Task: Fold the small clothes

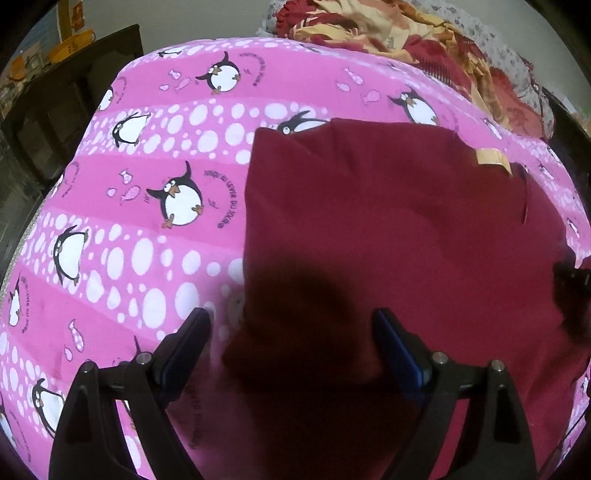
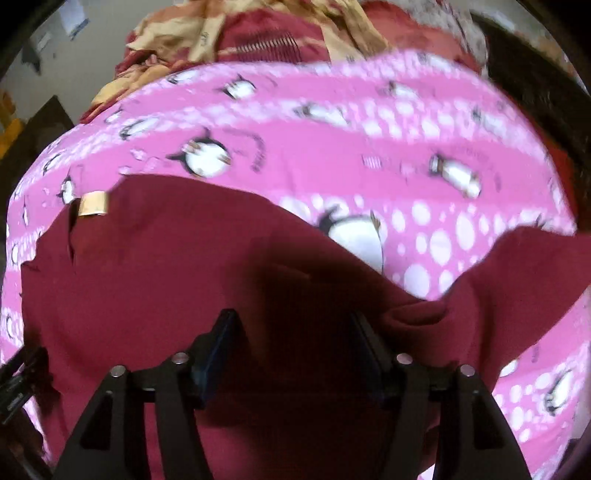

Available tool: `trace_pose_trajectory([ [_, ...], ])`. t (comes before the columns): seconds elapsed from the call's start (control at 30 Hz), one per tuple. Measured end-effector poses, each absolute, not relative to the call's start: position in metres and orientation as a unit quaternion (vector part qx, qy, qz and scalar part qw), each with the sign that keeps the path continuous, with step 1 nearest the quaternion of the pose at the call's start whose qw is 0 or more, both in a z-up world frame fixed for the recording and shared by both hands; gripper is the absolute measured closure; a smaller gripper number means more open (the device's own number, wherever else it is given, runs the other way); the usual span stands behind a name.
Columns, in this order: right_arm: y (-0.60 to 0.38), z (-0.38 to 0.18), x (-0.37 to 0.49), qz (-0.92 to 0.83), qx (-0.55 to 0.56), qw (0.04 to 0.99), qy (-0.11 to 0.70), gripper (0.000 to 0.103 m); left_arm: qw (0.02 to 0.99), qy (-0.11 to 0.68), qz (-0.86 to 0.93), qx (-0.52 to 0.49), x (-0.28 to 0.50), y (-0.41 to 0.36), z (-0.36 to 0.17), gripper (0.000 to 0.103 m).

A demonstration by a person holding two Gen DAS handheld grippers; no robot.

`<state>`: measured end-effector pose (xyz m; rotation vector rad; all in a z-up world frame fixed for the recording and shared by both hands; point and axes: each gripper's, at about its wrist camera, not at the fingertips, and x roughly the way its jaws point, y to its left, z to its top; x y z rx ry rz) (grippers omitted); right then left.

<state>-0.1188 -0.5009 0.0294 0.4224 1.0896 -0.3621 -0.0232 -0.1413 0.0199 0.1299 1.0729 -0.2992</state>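
A dark red garment (image 1: 388,221) lies on the pink penguin-print sheet (image 1: 140,206), with a tan label (image 1: 493,158) near its far right corner. My left gripper (image 1: 291,332) is open just above the garment's near left edge, holding nothing. In the right wrist view the same garment (image 2: 166,266) lies partly rumpled, with a raised fold (image 2: 417,310) at the right and the tan label (image 2: 94,203) at the far left. My right gripper (image 2: 293,328) is open over the garment, holding nothing. The other gripper (image 2: 18,380) shows at the left edge.
A rumpled red and yellow patterned blanket (image 1: 406,33) lies at the far end of the bed; it also shows in the right wrist view (image 2: 240,33). Dark furniture (image 1: 55,122) with yellow items stands beyond the bed's left edge.
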Motion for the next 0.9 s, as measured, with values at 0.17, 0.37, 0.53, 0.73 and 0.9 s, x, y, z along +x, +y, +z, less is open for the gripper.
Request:
trace_pose_trajectory([
  [0.17, -0.485, 0.046, -0.129, -0.173, 0.170, 0.830, 0.503, 0.035, 0.848, 0.505, -0.142, 0.075, -0.027, -0.147, 0.029, 0.014],
  [0.37, -0.475, 0.039, -0.143, -0.159, 0.174, 0.829, 0.507, 0.034, 0.856, 0.486, -0.158, 0.079, -0.040, -0.153, 0.049, 0.014],
  [0.53, -0.472, 0.022, -0.146, -0.162, 0.171, 0.828, 0.508, 0.028, 0.857, 0.479, -0.171, 0.082, -0.049, -0.165, 0.056, 0.014],
  [0.73, -0.467, 0.021, -0.145, -0.157, 0.163, 0.831, 0.509, 0.021, 0.847, 0.493, -0.178, 0.092, -0.051, -0.184, 0.041, 0.014],
  [0.9, -0.486, 0.045, -0.170, -0.131, 0.218, 0.838, 0.483, 0.021, 0.843, 0.490, -0.175, 0.138, -0.056, -0.198, 0.025, 0.012],
])
